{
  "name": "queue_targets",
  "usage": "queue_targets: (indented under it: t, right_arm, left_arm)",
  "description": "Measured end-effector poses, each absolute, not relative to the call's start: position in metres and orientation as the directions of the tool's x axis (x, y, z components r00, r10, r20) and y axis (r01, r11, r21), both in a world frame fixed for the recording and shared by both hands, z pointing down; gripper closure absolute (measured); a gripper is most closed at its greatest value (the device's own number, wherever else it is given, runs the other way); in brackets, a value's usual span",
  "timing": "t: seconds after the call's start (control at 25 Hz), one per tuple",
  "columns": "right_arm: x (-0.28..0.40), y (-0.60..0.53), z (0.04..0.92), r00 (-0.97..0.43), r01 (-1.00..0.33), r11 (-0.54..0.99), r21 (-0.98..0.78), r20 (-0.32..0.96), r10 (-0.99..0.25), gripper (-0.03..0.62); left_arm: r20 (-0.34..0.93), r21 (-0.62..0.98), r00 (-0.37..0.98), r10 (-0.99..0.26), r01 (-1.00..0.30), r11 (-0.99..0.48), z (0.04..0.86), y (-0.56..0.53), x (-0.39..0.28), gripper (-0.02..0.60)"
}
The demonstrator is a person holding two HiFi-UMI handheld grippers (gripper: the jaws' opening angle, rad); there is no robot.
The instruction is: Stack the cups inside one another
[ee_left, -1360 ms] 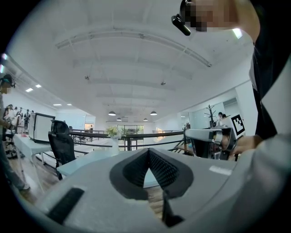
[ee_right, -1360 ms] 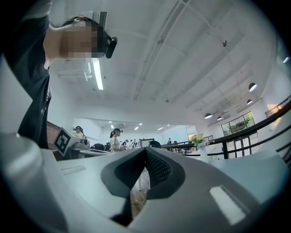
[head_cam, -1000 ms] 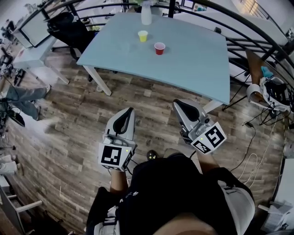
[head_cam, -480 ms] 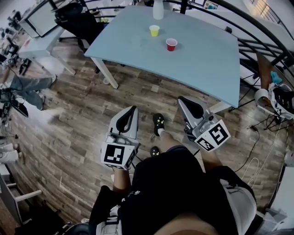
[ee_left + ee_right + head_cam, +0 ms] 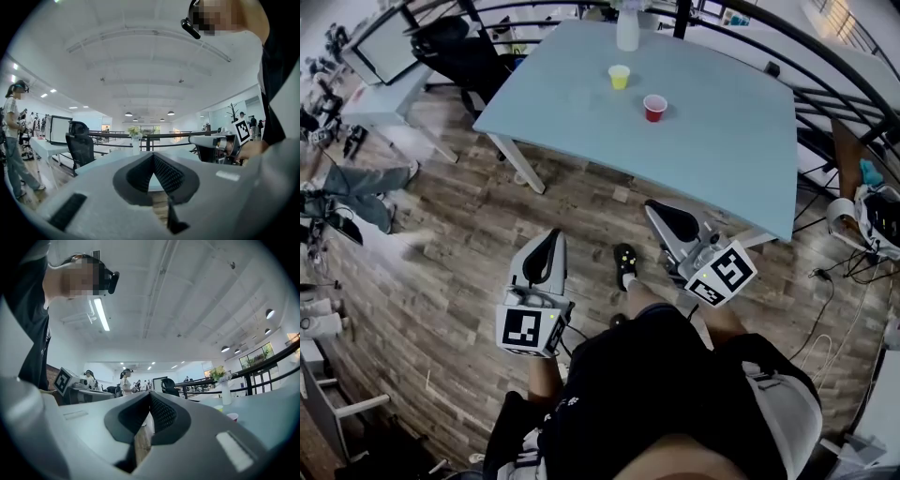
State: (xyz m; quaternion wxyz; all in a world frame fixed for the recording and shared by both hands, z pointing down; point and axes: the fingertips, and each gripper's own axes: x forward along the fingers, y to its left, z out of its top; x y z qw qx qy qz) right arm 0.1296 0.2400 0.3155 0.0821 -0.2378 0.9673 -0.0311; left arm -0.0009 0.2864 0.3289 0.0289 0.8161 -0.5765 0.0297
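Far on table (image 5: 722, 122): yellow cup (image 5: 620, 77), red cup (image 5: 654, 107); well beyond my left gripper (image 5: 547, 238) and right gripper (image 5: 655, 209), jaws pressed together, empty.

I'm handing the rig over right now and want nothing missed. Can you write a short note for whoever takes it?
Left claw: shut, empty.
Right claw: shut, empty.
Both are held over the wood floor, short of the table.
The yellow cup and red cup stand upright and apart on the table, toward its far side, with the red one nearer.
Done: nothing stacked.
Left: step up, grip one cup, set it inside the other.
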Motion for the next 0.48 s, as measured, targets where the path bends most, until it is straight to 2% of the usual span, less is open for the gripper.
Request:
queue_targets:
  t: [0.48]
  right_arm:
    - [0.124,0.177,0.334,-0.859,-0.479,0.866,-0.142,-0.129,-0.496,0.593]
  left_arm:
    - [0.100,-0.006,0.326,-0.940,-0.945,-0.328,0.332,0.233,-0.012,0.597]
